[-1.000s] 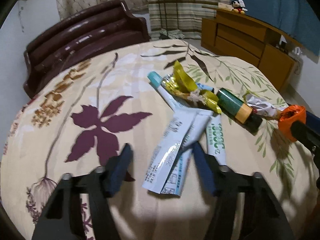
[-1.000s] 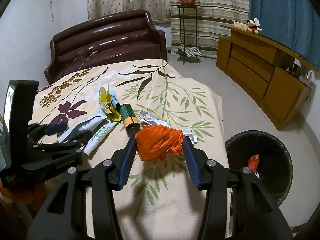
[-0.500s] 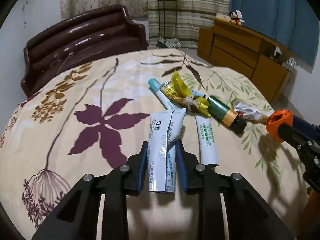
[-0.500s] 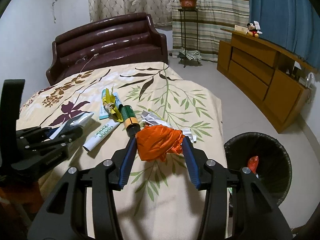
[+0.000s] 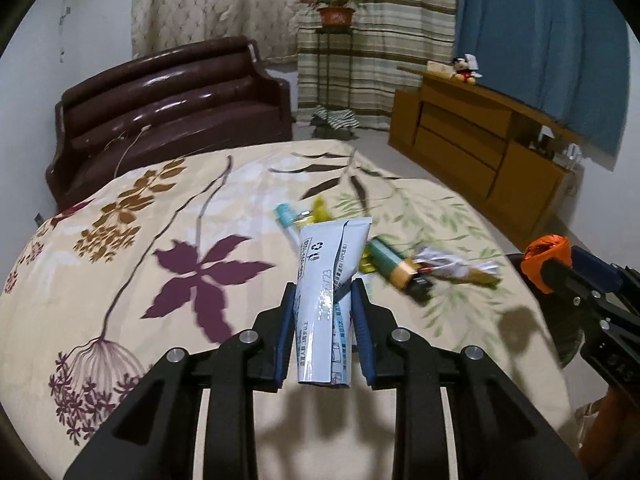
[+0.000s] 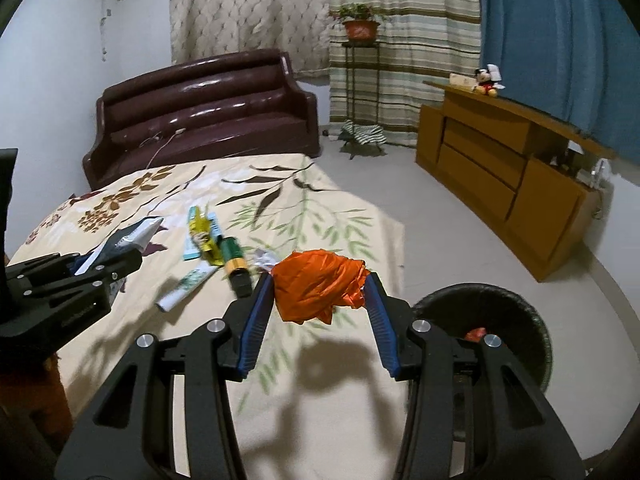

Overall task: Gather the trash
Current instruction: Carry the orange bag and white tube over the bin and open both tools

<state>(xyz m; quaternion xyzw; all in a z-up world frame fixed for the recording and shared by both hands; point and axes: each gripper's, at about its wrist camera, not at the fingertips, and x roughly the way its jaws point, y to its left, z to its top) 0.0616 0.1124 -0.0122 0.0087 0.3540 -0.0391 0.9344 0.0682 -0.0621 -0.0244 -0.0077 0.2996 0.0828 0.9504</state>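
The left gripper [image 5: 323, 312] is clamped on a pair of flattened white tubes [image 5: 330, 280], held clear above the bed [image 5: 132, 280]; the right gripper [image 6: 318, 300] is pinched around a crumpled orange plastic bag [image 6: 320, 284], hanging over the bed's edge just beside the black wicker bin [image 6: 520, 320], which already holds a scrap of red. Left on the floral bedspread are a green-and-gold bottle [image 6: 234, 256], a white tube with green print [image 6: 188, 284], a yellow wrapper [image 6: 202, 232] lying on a teal-ended tube [image 6: 192, 250], and a crinkled white wrapper [image 6: 264, 258]. The tubes look light, squeezed thin and slick, so a grip across the flat middle probably suits them best, though two together may slide against each other; the bag seems soft and springy, likely to puff out once released; the bottle appears stiff and round, apt to roll, and is probably best taken across its body.
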